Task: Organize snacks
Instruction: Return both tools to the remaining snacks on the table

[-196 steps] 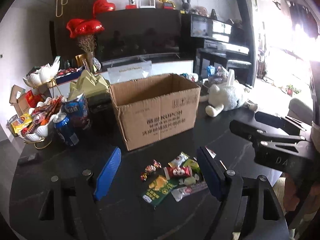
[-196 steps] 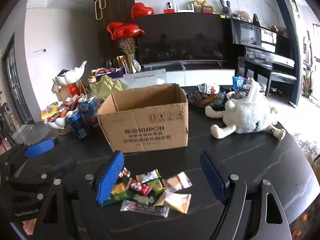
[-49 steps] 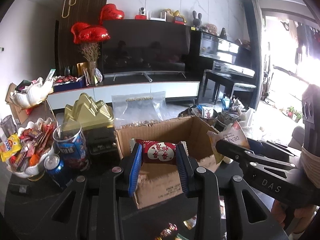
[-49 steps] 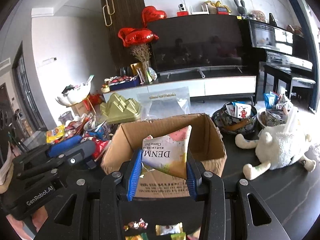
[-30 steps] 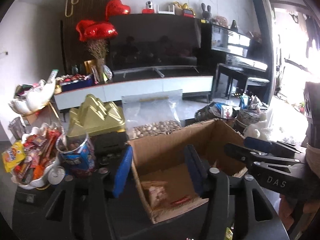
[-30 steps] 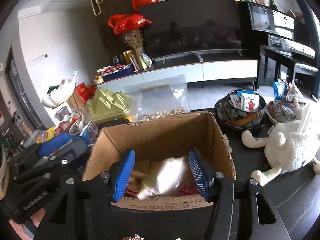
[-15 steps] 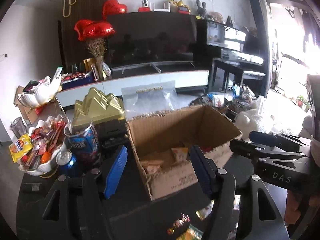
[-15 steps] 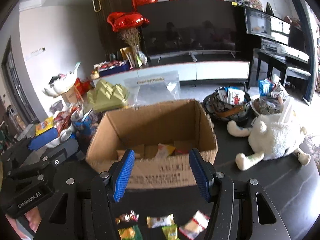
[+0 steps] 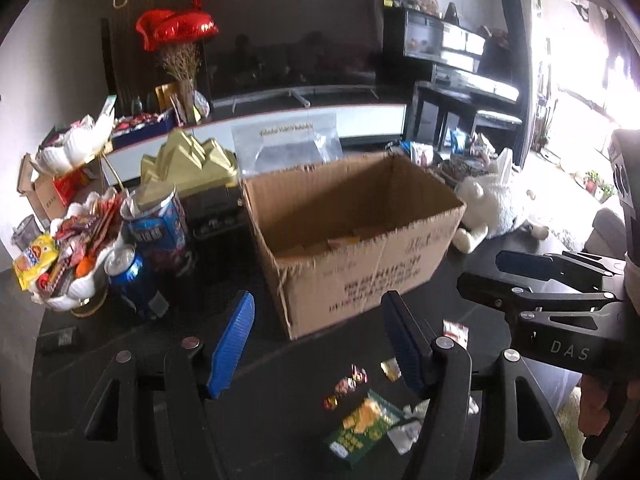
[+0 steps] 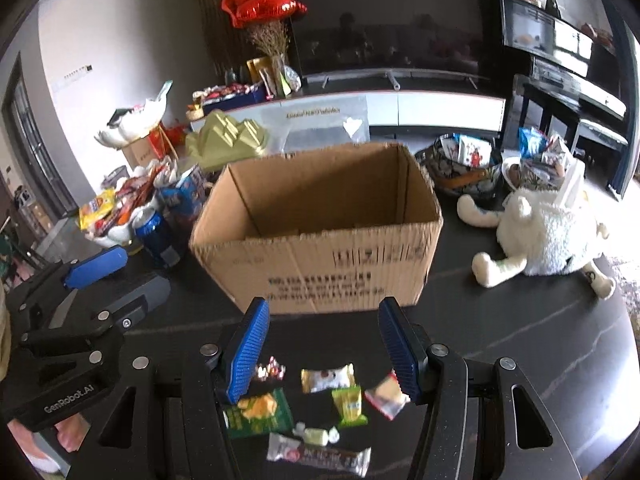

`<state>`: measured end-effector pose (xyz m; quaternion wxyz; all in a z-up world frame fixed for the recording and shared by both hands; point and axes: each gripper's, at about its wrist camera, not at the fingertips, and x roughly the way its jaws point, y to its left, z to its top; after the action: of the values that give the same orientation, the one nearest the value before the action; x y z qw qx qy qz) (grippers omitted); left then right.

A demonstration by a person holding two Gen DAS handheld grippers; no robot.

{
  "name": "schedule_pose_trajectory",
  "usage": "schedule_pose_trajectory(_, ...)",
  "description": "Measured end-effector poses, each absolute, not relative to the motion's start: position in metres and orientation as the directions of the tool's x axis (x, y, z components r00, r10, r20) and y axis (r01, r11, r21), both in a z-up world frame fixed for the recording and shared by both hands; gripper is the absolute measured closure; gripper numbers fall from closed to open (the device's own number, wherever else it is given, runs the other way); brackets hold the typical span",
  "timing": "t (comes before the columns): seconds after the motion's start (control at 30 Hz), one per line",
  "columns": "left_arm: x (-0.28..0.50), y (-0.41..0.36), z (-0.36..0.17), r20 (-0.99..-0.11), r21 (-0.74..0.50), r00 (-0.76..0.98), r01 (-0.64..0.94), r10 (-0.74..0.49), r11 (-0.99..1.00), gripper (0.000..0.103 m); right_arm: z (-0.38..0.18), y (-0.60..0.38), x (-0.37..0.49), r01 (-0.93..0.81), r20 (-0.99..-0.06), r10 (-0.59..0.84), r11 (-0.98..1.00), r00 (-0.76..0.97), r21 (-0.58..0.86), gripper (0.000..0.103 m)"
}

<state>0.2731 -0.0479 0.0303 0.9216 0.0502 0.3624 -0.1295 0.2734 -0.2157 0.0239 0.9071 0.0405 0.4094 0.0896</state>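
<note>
Both my claws, left gripper [image 9: 316,344] and right gripper [image 10: 324,344], gape empty. Only the right view shows the long silver wrapper [image 10: 320,456]; the left shows packets inside the cardboard box [image 9: 360,280].

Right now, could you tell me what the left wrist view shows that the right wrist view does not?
Only the left wrist view shows the right tool from the side, and the bright doorway.

Only the right wrist view shows the left tool from the side, the patterned bowl of packets, and the long dark wrapper.

Both show the cardboard box, white plush toy and green packet.
</note>
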Motion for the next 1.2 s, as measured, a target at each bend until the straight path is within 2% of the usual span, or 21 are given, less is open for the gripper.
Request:
schedule_pose_trajectory(0.5,0.268,-0.048,-0.01,-0.804,-0.055,0.548,0.319,-0.231,0.946,0.038,-0.013,-0.214,0.267,-0.102,-0.852,0.172,0.985,0.495,0.139,0.045)
schedule_pose_trajectory(1.0,0.284,-0.062,-0.053,-0.901,-0.11,0.351,0.386,-0.256,0.916,0.039,-0.059,-0.218,0.273,-0.06,-0.92,0.206,0.979,0.333,0.197,0.045)
schedule_pose_trajectory(1.2,0.292,-0.066,-0.071,-0.92,-0.112,0.304,0.399,-0.247,0.91,0.044,-0.077,-0.221,0.278,-0.046,-0.936,0.205,0.979,0.286,0.201,0.045)
